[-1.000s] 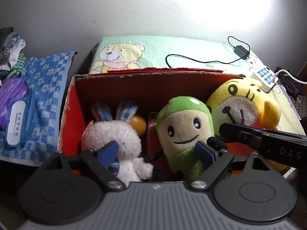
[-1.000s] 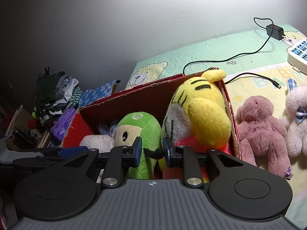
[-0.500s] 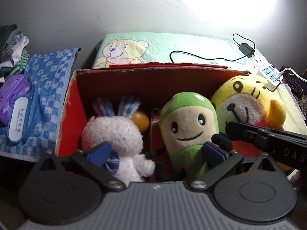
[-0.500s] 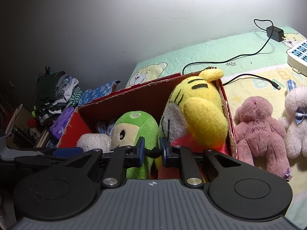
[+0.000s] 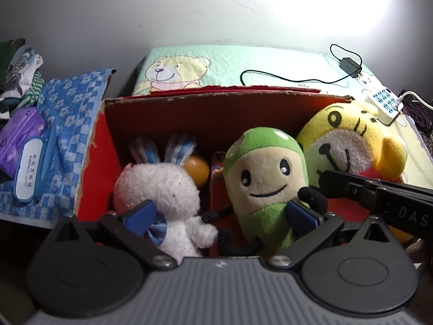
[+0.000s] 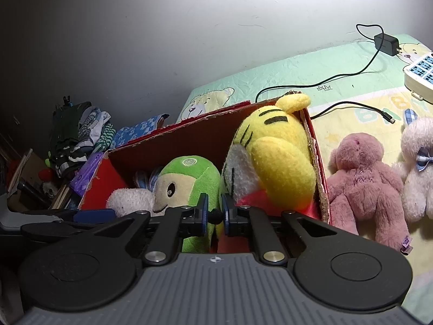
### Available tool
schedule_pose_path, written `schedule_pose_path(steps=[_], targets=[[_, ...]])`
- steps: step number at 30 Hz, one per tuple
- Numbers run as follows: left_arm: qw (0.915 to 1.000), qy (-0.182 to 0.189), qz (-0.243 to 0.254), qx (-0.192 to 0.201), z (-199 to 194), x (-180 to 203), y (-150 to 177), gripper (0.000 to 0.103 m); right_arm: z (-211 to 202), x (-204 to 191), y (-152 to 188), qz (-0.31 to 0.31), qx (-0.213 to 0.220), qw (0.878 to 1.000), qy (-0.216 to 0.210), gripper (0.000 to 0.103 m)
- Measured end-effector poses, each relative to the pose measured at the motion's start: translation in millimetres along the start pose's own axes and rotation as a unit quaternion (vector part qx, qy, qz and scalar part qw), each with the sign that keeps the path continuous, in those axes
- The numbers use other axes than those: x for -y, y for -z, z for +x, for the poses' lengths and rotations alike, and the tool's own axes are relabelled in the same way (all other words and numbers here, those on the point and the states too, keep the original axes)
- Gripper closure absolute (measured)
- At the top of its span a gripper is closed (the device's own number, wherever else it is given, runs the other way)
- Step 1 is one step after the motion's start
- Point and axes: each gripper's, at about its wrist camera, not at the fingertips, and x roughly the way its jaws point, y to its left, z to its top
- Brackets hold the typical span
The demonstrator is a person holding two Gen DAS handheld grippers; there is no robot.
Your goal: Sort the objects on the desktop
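Your right gripper (image 6: 214,214) pinches the black hand of the green-hooded plush doll (image 5: 266,187).
The doll stands upright mid red cardboard box (image 5: 94,146), dead ahead; your left gripper (image 5: 220,214), spread wide, straddles it and the white fluffy rabbit plush (image 5: 159,189).

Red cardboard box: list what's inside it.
The red cardboard box holds a white bunny plush, green plush, yellow tiger plush and an orange ball behind the bunny. The toys cover the box floor.
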Motion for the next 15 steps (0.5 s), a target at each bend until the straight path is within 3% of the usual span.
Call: schedule_pose_path(steps=[15], targets=[[0.9996,-0.019,-0.002,0.019,-14.4,5.4,2.1,0.003,-11.1,-2.0,-0.6,-0.003,0.005,1.000,-0.008,0.092]])
